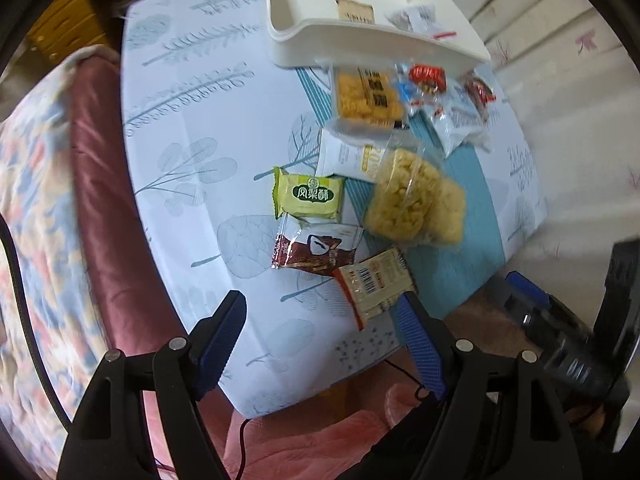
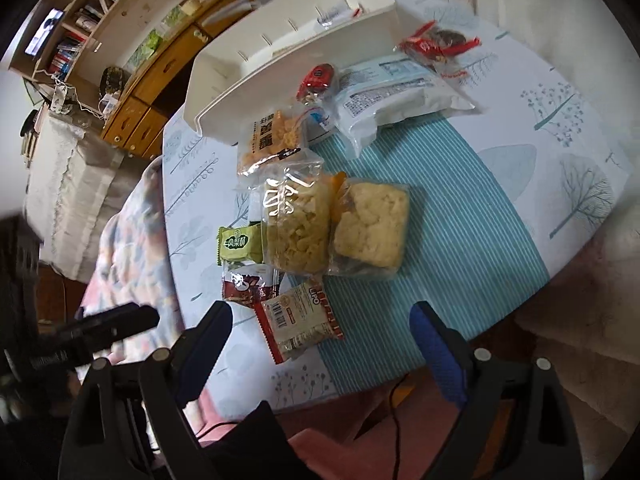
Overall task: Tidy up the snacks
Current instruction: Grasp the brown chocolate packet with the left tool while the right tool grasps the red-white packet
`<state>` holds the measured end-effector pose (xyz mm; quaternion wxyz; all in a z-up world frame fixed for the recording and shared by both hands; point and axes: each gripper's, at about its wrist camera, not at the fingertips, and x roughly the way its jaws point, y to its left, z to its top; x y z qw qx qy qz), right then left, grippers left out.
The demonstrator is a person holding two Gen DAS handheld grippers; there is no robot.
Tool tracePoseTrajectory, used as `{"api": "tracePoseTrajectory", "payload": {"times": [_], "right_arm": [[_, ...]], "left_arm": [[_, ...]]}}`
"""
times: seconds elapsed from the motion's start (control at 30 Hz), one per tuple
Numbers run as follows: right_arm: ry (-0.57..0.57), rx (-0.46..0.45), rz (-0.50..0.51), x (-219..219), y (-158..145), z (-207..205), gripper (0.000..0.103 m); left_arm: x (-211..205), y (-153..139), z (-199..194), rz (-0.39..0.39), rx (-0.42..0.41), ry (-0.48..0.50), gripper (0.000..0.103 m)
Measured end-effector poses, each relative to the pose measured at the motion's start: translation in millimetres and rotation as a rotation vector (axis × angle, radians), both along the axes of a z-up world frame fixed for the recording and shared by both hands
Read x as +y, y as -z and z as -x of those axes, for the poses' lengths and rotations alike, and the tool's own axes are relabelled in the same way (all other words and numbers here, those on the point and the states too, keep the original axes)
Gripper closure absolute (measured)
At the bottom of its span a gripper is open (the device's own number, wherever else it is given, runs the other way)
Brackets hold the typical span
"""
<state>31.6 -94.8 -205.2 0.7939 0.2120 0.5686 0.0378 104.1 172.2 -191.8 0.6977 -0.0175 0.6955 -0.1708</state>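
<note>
Several snack packets lie on a round table with a blue leaf-print cloth [image 1: 192, 128]. Nearest is a red-edged clear packet [image 1: 374, 284] [image 2: 300, 322], then a brown packet [image 1: 316, 252] [image 2: 250, 286], a green packet [image 1: 308, 196] [image 2: 240, 246] and two yellow puffed-snack bags [image 1: 416, 204] [image 2: 332, 228]. A white bin [image 1: 360, 12] [image 2: 288, 56] stands at the far side, with a couple of items inside. My left gripper [image 1: 324, 312] is open above the table's near edge. My right gripper [image 2: 320, 324] is open, astride the red-edged packet and above it.
Further back lie an orange snack bag [image 1: 368, 96] [image 2: 276, 140], a white pouch [image 2: 392, 96] and red-wrapped sweets [image 1: 428, 76] [image 2: 440, 46]. A flowered quilt with a maroon edge [image 1: 96, 184] lies left of the table. Wooden shelves and drawers [image 2: 152, 60] stand behind. A black cable [image 2: 396, 420] hangs below.
</note>
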Motion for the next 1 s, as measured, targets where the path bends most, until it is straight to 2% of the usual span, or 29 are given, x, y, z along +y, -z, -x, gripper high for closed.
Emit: {"api": "tracePoseTrajectory", "payload": {"times": [0.23,0.43,0.57,0.77,1.0], "right_arm": [[-0.032,-0.114,0.102,41,8,26,0.012],[-0.102,-0.213,0.236,74,25,36,0.012],[-0.116,-0.221,0.294,85,45,36,0.012],[-0.134,-0.212,0.350,92,71,35,0.012],[-0.207,-0.230,0.421,100,87,28,0.013]], "left_arm": [[-11,36,-13,0.013,0.086,0.107,0.027],[-28,72,-25,-0.009,0.154,0.135,0.027],[-37,94,-32,-0.038,0.205,0.136,0.027],[-50,121,-41,-0.101,0.239,0.138,0.027],[-63,134,-41,-0.161,0.258,0.145,0.027]]}}
